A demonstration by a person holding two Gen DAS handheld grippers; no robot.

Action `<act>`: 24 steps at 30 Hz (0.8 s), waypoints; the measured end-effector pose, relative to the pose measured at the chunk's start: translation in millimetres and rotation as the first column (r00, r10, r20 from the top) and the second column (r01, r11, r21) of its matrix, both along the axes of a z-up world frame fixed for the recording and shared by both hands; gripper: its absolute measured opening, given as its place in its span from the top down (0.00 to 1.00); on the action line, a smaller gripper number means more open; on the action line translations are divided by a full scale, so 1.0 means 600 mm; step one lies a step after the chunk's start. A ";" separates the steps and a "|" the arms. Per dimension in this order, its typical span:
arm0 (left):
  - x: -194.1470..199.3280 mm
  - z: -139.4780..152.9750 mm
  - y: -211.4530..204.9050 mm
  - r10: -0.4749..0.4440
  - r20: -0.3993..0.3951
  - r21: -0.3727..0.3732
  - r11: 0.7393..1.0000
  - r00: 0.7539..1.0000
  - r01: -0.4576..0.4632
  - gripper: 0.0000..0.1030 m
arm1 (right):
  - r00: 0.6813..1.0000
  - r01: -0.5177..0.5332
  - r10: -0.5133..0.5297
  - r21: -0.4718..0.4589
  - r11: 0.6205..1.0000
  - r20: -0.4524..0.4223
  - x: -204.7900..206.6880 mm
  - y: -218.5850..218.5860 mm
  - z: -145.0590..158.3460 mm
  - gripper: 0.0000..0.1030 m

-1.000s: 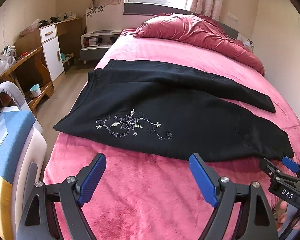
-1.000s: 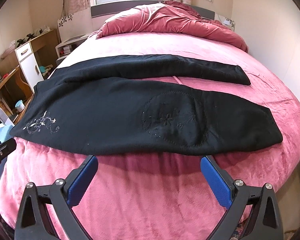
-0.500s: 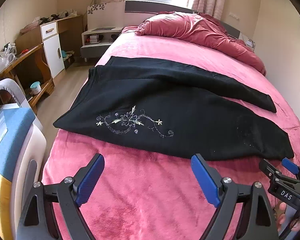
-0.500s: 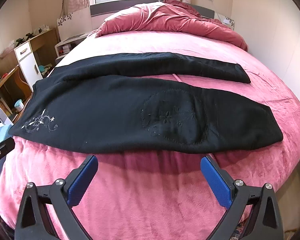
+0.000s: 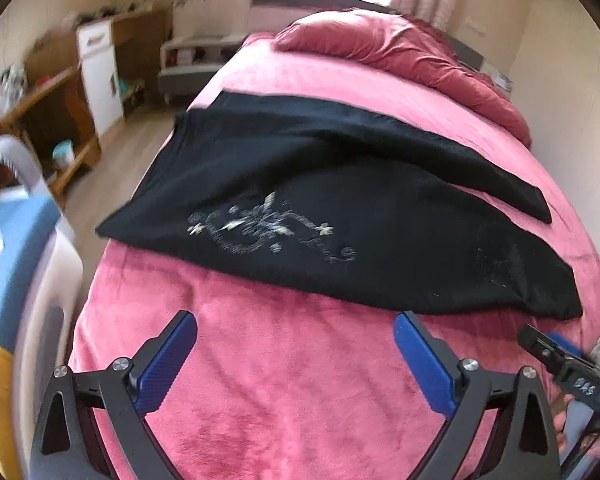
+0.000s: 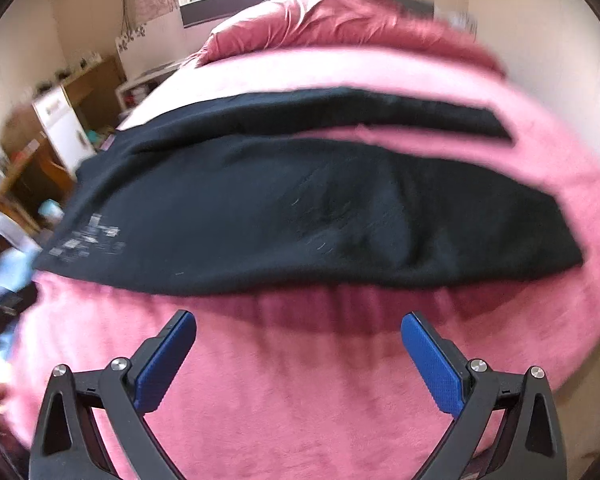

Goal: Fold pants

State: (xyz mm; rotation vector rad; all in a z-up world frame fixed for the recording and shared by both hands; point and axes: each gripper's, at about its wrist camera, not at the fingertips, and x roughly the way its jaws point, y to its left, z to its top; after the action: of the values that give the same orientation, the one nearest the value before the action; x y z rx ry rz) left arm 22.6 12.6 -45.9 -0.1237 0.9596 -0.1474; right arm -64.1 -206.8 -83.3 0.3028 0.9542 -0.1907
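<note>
While right view blurs | left view shows pants [image 5: 340, 208] embroidery [image 5: 268, 228] sharply

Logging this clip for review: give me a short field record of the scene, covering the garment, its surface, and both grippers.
garment: black pants, spread flat, legs apart, unfolded
decoration: pale floral embroidery near the waist end
surface: pink bed blanket
left gripper: open, short of the pants' near edge, holding nothing
right gripper: open, short of the pants' near edge, holding nothing
image quality: right wrist view blurred
</note>
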 end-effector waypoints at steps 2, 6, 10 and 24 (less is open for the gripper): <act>0.019 -0.011 0.037 0.046 -0.034 -0.035 0.998 0.998 -0.047 0.02 | 1.000 0.023 -0.023 0.160 0.987 -0.002 -0.001 -0.033 -0.015 0.01; 0.059 -0.039 0.096 0.088 -0.111 -0.074 0.993 0.990 -0.096 0.15 | 0.994 0.109 -0.107 0.326 0.939 -0.022 -0.005 -0.096 -0.044 0.16; 0.098 -0.067 0.149 0.161 -0.166 -0.152 0.971 0.973 -0.186 0.23 | 0.987 0.157 -0.155 0.430 0.889 -0.041 -0.003 -0.138 -0.068 0.24; 0.189 -0.114 0.199 0.285 -0.225 -0.267 0.902 0.932 -0.340 0.66 | 0.974 0.212 -0.222 0.545 0.811 -0.048 0.070 -0.171 -0.107 0.43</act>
State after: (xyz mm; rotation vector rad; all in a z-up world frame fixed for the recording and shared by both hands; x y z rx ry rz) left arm 135.9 132.1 -114.5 -0.5812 1.0810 0.0177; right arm -22.0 -309.5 -147.3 0.9498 0.9417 -0.1177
